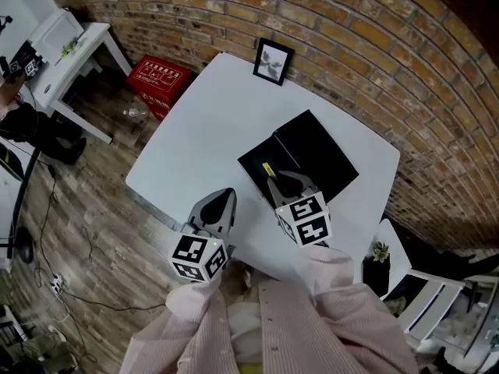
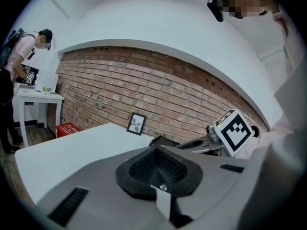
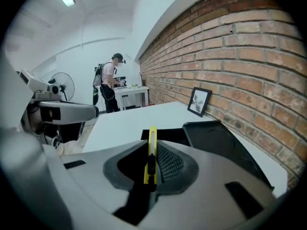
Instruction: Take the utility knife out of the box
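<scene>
An open black box (image 1: 312, 154) lies on the white table (image 1: 203, 131), its lid folded back. Above the box's near corner, my right gripper (image 1: 282, 184) is shut on a yellow utility knife (image 1: 268, 170). In the right gripper view the knife (image 3: 152, 147) stands on edge between the jaws of that gripper (image 3: 151, 163), with the box (image 3: 216, 138) below and beyond it. Over the table's front edge, apart from the box, my left gripper (image 1: 219, 206) is held with nothing in it. The left gripper view shows its jaws (image 2: 160, 170) closed together and the right gripper (image 2: 204, 143) off to the right.
A framed picture (image 1: 273, 61) leans against the brick wall at the table's far edge. A red crate (image 1: 160, 80) and a white side table (image 1: 70, 53) stand at the left, where a person (image 3: 109, 87) works. A small potted plant (image 1: 380, 252) sits by a white chair at the right.
</scene>
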### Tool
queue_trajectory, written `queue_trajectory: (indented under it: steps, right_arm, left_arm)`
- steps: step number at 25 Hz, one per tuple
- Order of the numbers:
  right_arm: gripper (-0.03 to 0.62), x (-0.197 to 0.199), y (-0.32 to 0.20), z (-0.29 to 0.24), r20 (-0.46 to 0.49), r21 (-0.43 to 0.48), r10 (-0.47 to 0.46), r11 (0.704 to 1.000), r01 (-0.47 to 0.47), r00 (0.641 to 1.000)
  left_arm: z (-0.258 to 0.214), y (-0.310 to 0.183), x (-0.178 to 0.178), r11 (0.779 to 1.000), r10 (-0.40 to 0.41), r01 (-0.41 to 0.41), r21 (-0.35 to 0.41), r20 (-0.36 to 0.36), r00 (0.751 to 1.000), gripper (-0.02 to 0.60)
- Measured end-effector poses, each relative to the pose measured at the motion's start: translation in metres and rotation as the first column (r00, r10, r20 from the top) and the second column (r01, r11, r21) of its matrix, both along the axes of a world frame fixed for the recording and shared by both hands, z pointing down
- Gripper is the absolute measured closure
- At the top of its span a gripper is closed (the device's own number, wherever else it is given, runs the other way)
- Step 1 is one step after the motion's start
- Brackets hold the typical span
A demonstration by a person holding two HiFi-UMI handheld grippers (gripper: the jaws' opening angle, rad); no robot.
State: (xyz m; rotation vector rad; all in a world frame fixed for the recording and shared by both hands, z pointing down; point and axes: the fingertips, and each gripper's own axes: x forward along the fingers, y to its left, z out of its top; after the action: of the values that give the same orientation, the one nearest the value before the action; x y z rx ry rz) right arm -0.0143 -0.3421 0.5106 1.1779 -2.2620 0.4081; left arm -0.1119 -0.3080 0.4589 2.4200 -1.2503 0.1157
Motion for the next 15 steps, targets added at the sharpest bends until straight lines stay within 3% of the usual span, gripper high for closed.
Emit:
queue_trajectory:
  steps: [5,15]
  right_arm:
    - [0.537,0.001,0.007,-0.029,0.049,0.116,-0.010,0.993,0.004,0.999]
    - [0.537,0.012,0.018,-0.081,0.226,0.251,-0.001,0.966,-0.057,0.974]
  left_arm:
    - [-0.018,0.004,-0.003,0.999,-0.013,0.013,0.047,0.005,1.000,0.589]
    - [-0.055,0.009,-0.014,0.989,-0.051,0.048,0.139,0.013,0.999,0.589]
